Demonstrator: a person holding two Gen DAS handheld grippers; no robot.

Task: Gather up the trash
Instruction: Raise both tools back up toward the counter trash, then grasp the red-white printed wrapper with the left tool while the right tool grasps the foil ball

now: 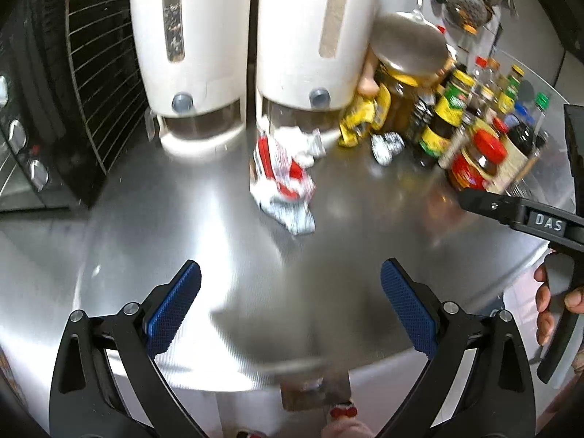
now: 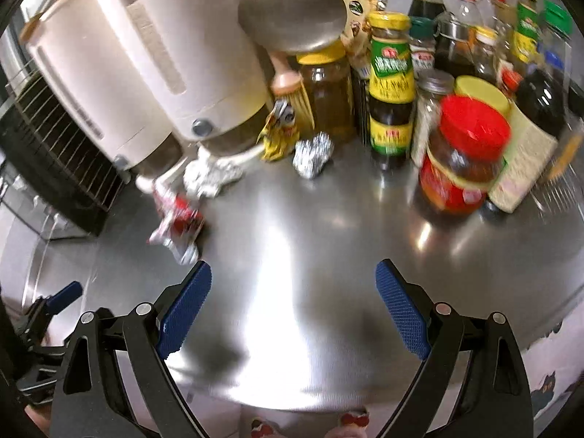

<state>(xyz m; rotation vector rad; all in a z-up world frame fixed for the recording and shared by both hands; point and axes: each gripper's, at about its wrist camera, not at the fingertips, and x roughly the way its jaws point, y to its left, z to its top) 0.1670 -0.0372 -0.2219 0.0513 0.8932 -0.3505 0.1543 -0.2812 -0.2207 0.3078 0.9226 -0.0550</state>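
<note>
I work over a steel bench [image 1: 153, 219] with both tongs spread wide and gripping nothing.

Target location: the red-and-white crumpled wrapper [image 1: 283, 179] lies on the bench directly ahead of the left tongs [image 1: 290, 310], just in front of the two white dispensers [image 1: 252, 54]. Its long axis runs away from me, roughly along my line of approach. In the right wrist view the same wrapper [image 2: 179, 219] sits ahead and to the left of the right tongs [image 2: 294, 308], close to the left pad. I judge the left tongs better aligned; the right would need a sideways shift.

Secondary trash: a crumpled foil ball [image 2: 313, 155] rests farther back, ahead of the right tongs and just beside the sauce jars [image 2: 463, 160]. A yellow wrapper [image 2: 279, 135] lies against the dispenser base, near the foil ball.

Tongs state: the blue pads [image 1: 175, 314] on each unit stand far apart, touching nothing. Both hang above the bench, short of any trash.
</note>
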